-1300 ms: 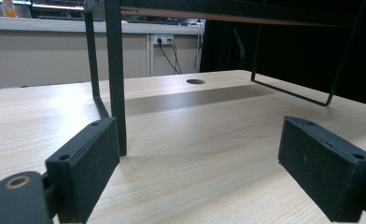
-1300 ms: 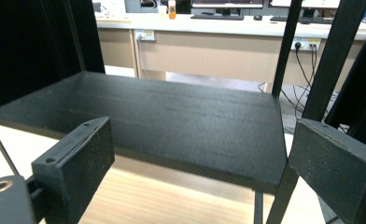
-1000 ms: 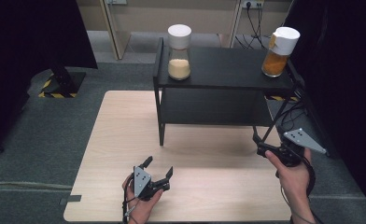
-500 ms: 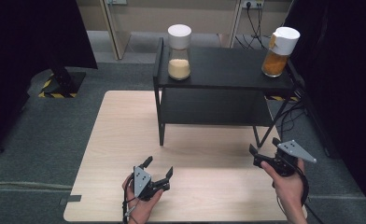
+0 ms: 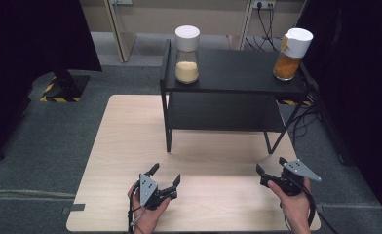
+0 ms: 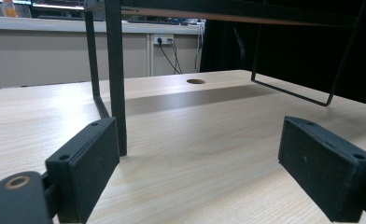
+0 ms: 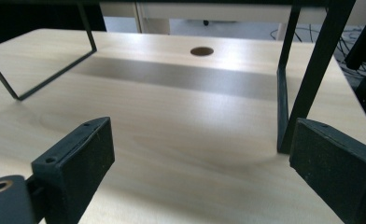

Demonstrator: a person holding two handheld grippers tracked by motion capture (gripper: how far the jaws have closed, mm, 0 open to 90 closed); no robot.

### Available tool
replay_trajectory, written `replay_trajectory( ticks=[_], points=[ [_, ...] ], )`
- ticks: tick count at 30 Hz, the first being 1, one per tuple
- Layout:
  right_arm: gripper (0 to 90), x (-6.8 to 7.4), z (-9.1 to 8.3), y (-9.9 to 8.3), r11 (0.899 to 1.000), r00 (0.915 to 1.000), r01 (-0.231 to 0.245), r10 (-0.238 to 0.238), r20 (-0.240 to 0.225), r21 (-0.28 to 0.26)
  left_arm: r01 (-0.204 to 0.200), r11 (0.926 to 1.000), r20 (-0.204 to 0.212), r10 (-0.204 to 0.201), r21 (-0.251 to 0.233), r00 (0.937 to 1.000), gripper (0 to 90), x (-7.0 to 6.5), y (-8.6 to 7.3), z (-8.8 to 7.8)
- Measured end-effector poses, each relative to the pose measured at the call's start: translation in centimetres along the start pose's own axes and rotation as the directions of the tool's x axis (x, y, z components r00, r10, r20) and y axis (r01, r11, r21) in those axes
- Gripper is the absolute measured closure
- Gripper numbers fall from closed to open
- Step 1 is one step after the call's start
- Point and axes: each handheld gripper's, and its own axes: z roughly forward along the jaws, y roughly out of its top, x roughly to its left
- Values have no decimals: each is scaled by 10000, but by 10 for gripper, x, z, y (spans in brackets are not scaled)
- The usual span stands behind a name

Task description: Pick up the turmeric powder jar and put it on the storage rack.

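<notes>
Both tongs, left tongs (image 5: 165,176) and right tongs (image 5: 270,166), gape unloaded low over the desk (image 5: 130,141); the nearest jars, pale jar (image 5: 186,54) and orange jar (image 5: 291,54), stand on the black shelf (image 5: 238,73); lift high, approach level

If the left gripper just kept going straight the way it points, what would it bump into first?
Probably the front left leg of the black shelf; it stands just ahead of the left gripper, near one open jaw. Depth is hard to judge.
</notes>
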Motion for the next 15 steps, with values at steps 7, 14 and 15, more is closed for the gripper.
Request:
replay_trajectory(
  ticks=[7,14,15],
  points=[
    [68,-1,1,-15,9997,10000,-63,64,-23,254,-2,10000,-4,2,-4,10000,121,0,0,0],
    [68,0,2,-30,9990,9998,-171,173,-52,425,-20,10000,8,20,-18,10000,121,0,0,0],
    [68,0,2,-31,9989,9998,-172,175,-48,437,-18,10000,5,18,-17,10000,121,0,0,0]
  ],
)
